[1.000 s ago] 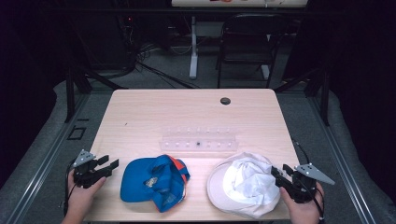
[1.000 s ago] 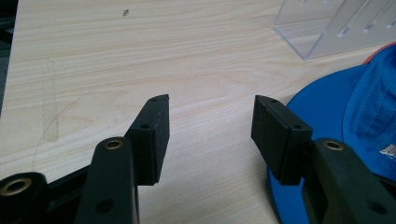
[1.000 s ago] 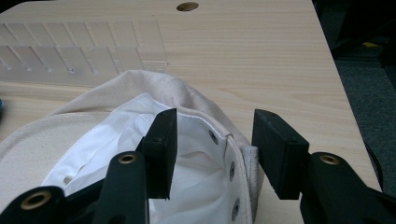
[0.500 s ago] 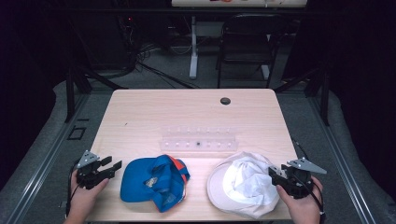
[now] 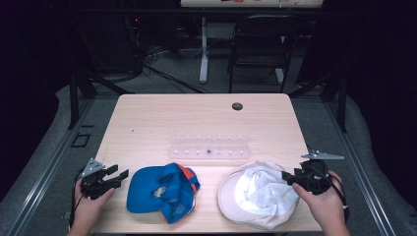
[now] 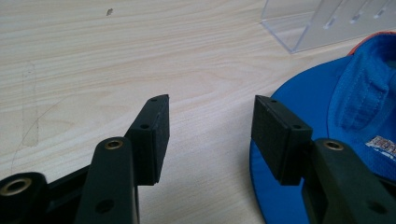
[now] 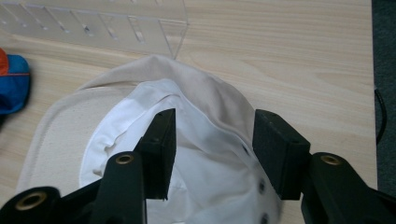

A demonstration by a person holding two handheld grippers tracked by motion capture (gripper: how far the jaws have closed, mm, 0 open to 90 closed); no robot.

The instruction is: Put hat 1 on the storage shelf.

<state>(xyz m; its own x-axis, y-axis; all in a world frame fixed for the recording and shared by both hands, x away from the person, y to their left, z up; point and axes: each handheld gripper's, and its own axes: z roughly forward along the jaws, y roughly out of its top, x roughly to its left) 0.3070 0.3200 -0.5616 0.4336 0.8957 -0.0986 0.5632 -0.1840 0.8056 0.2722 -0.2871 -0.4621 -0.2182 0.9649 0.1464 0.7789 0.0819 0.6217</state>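
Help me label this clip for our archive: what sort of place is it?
Probably a lab or recording workspace: a light wooden table on dark carpet, tangled black cables and a black folding chair behind it, and a hand-held black left gripper beside a blue baseball cap.

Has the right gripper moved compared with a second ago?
Yes. In the high view the right gripper has shifted a little up the picture along the white cap's right edge, toward the clear rack. Its jaws stand open over the cap.
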